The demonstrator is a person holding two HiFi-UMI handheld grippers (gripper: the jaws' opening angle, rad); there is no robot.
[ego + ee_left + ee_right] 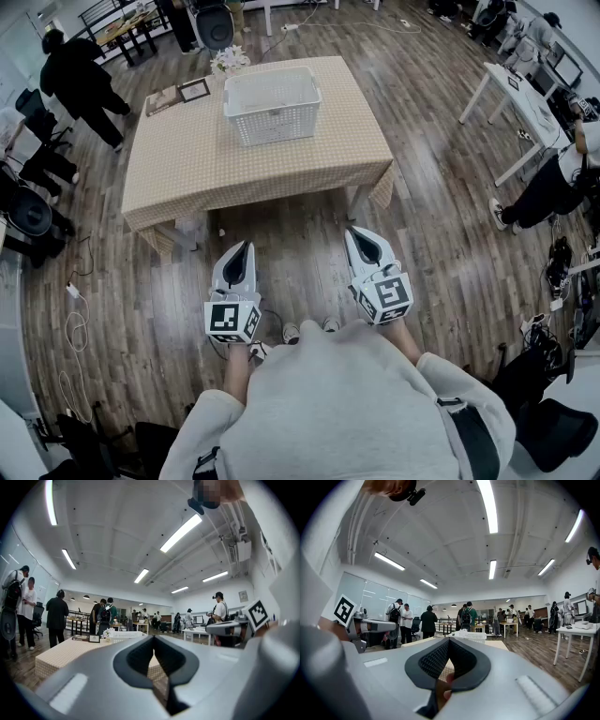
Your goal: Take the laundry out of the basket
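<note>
Head view: the left tool [246, 248] and the right tool [354, 232] hang side by side close to the person's body, both pointing forward. Each has its jaws pressed together on nothing. The white basket [272, 103] stands well ahead of both tips, slightly nearer the right tool's line, on the far half of the bench [187, 169]. A picture frame [194, 90] stands beyond it on the left tool's side. No laundry can be made out inside the basket from here.

Left gripper view: the left tool [153, 637] shows its jaws meeting at the tips, empty. The basket [125, 634] sits far ahead, a little to this tool's left, on the bench [61, 656].

Right gripper view: the right tool [448, 640] is likewise closed and empty. The basket [471, 634] lies far ahead, just right of its tips.

The step in hand is probably the approach. To do it well, step up to the near edge of the bench and spread the jaws before reaching. Then come down over the rim, not through the wall.
</note>
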